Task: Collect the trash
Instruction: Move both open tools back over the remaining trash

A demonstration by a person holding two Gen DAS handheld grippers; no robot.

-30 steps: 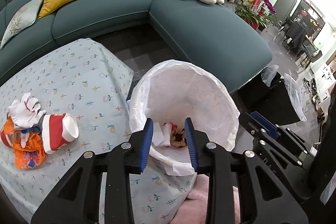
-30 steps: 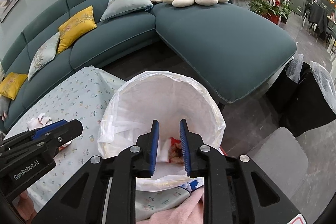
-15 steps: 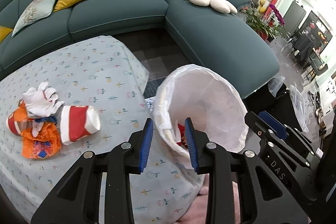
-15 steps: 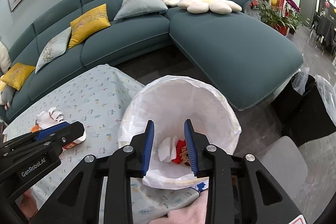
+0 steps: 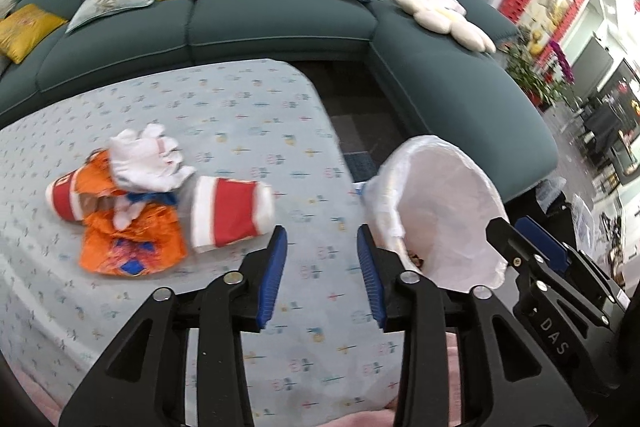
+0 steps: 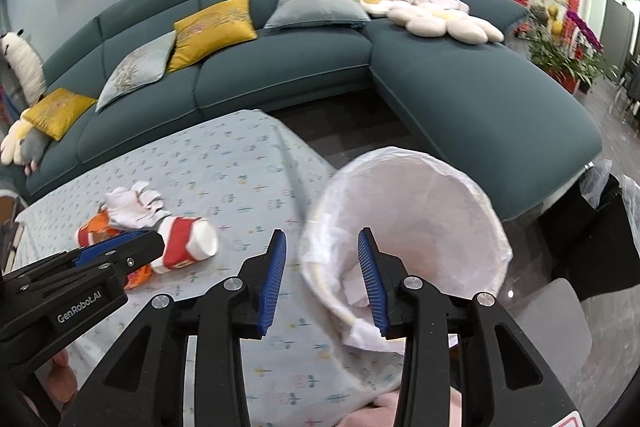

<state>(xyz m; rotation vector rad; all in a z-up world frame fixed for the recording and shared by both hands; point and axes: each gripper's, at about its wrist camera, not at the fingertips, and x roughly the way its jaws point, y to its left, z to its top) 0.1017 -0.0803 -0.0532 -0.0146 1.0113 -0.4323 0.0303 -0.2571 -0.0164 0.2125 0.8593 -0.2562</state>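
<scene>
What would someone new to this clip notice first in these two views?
Probably the bright litter heap on the patterned tablecloth: a red-and-white paper cup, an orange wrapper and crumpled white tissue. Just right of the table stands a white-lined trash bin with scraps already inside. The left hand-held gripper and right hand-held gripper are empty, jaws opening.

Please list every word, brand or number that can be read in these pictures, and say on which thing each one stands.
"GenRobot.AI": on the left gripper, seen from the right wrist.
"DAS": on the right gripper, seen from the left wrist.
Print on the red and white paper cup and on the orange wrapper: too blurred to read.
</scene>
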